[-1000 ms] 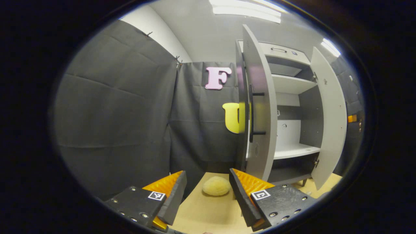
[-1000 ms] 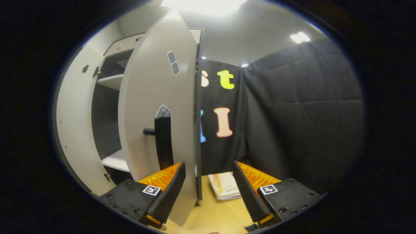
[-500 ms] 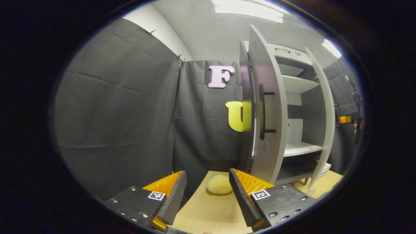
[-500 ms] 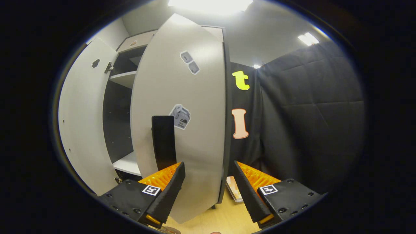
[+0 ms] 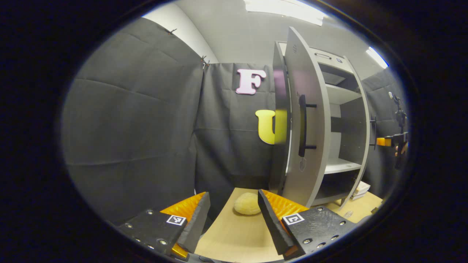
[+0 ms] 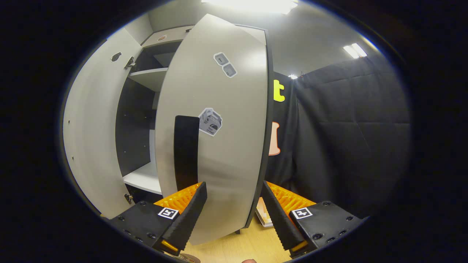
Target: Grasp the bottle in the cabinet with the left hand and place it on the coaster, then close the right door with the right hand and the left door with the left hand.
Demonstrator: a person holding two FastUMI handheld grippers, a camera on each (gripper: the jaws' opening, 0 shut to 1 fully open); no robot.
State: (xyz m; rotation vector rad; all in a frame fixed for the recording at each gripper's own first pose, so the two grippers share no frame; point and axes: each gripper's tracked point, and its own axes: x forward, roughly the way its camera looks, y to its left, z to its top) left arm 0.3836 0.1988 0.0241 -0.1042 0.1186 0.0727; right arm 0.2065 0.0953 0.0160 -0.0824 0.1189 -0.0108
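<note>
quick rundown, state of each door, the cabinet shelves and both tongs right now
right door: partly swung in, not shut
left door: ajar, standing open
cabinet shelves: bare where visible
left tongs: open, holding nothing
right tongs: open, in front of the right door; contact unclear

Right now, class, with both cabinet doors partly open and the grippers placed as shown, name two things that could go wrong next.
1. The right gripper is open close to the right door, beside its black handle; a finger could catch the handle or slide off the door.

2. The left door stands wide open, and the left gripper sits low over the table near a yellow sponge, which it might knock.
</note>
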